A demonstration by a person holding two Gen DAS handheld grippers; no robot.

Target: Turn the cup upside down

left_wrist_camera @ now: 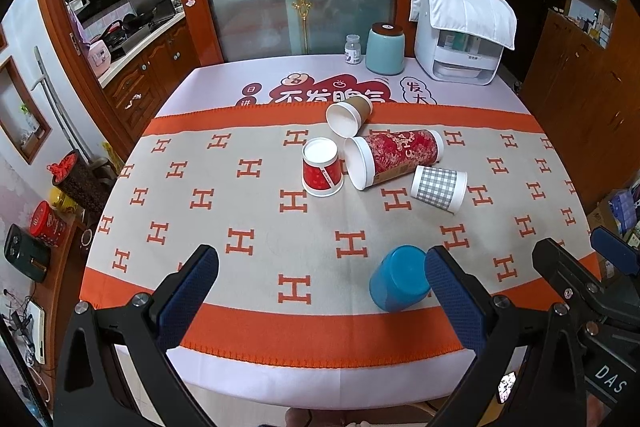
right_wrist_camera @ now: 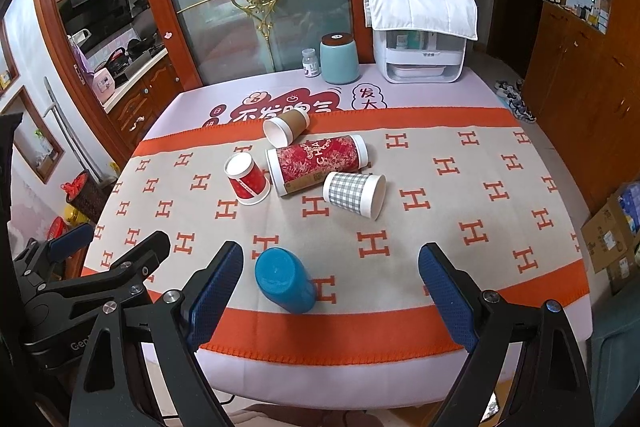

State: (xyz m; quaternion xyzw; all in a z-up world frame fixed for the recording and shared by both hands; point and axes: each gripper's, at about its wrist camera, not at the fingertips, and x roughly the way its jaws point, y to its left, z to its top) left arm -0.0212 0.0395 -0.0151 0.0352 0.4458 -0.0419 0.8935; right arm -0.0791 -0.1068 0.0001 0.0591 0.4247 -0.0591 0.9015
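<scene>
A blue plastic cup (left_wrist_camera: 398, 279) (right_wrist_camera: 285, 281) stands upside down near the table's front edge. A small red paper cup (left_wrist_camera: 321, 167) (right_wrist_camera: 247, 179) also stands upside down. A tall red patterned cup (left_wrist_camera: 394, 157) (right_wrist_camera: 318, 163), a brown cup (left_wrist_camera: 349, 115) (right_wrist_camera: 286, 129) and a grey checked cup (left_wrist_camera: 439, 187) (right_wrist_camera: 355, 195) lie on their sides mid-table. My left gripper (left_wrist_camera: 322, 283) is open and empty, its right finger beside the blue cup. My right gripper (right_wrist_camera: 330, 281) is open and empty, the blue cup just right of its left finger.
An orange and beige cloth (left_wrist_camera: 248, 211) covers the table. At the back stand a teal canister (left_wrist_camera: 385, 49), a small jar (left_wrist_camera: 353, 49) and a white appliance (left_wrist_camera: 460, 39) under a cloth. Cabinets and boxes (right_wrist_camera: 612, 235) lie to the right.
</scene>
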